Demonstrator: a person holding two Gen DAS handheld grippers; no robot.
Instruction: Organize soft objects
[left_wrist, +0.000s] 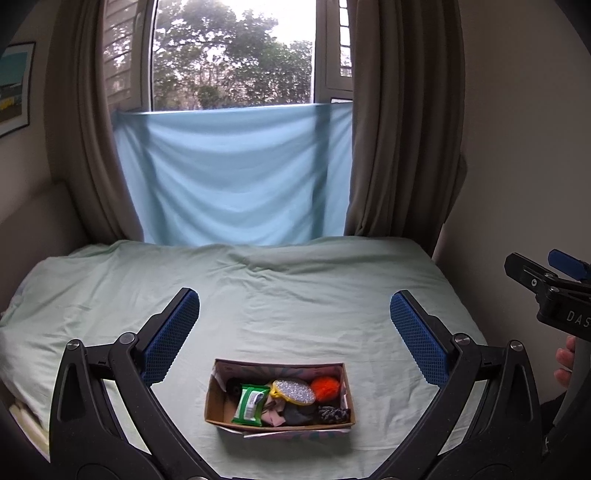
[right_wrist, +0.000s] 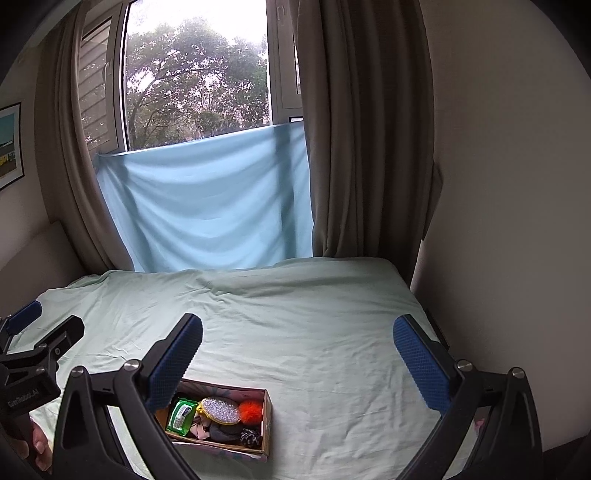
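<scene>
Soft objects (left_wrist: 280, 402) all sit inside the cardboard box (left_wrist: 221, 421), so you hold both grippers (left_wrist: 295, 332) (right_wrist: 297, 354) spread wide, empty, above the bed (left_wrist: 295, 288).

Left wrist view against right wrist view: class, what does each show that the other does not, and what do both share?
Only the left wrist view shows the right gripper at its right edge with fingertips of the person's hand below it, and the open cardboard box unobstructed.

Only the right wrist view shows the left gripper at its left edge, and its own blue-padded finger covering the box's left end.

Both share the pale green bedsheet, light blue cloth over the window, green wipes packet and fluffy orange ball.
</scene>
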